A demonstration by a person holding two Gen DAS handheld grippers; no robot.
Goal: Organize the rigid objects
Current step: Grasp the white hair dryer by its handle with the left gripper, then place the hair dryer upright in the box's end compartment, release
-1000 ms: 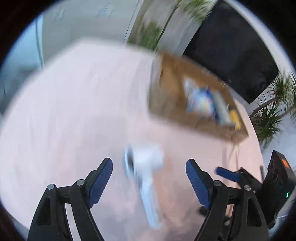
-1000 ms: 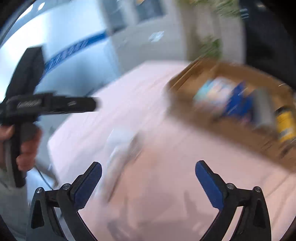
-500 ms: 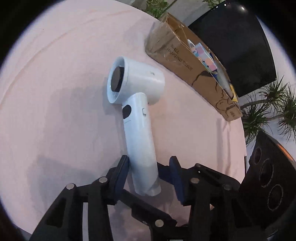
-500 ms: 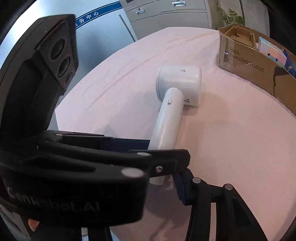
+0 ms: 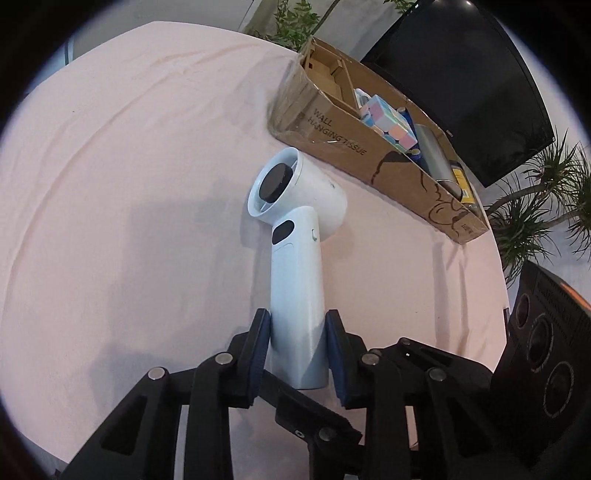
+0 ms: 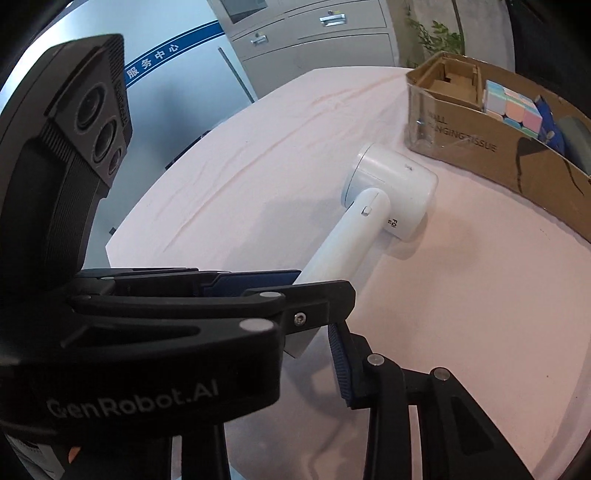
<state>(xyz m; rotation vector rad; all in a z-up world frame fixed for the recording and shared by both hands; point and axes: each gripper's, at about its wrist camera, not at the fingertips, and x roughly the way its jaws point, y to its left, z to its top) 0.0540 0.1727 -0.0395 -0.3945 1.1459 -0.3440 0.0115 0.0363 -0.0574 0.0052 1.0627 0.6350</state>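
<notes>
A white handheld fan (image 5: 295, 236) lies on the pink tablecloth, head pointing toward a cardboard box (image 5: 343, 142). My left gripper (image 5: 298, 347) is shut on the fan's handle near its base, blue pads pressed on both sides. In the right wrist view the fan (image 6: 384, 195) shows from the side, with the left gripper (image 6: 280, 288) clamped on its handle. Of my right gripper only one blue fingertip (image 6: 341, 369) shows beside the handle's end; the other is hidden behind the left gripper.
The box (image 6: 517, 162) holds pastel cube puzzles (image 5: 388, 118), a grey cylinder (image 5: 432, 151) and a yellow item. A black screen (image 5: 461, 74) and plants stand behind it. Grey cabinets (image 6: 314, 33) stand beyond the table's far edge.
My left gripper has closed fully on the fan's handle. The fan has shifted slightly, head nearer the box. The right gripper stays close beside the left one.
</notes>
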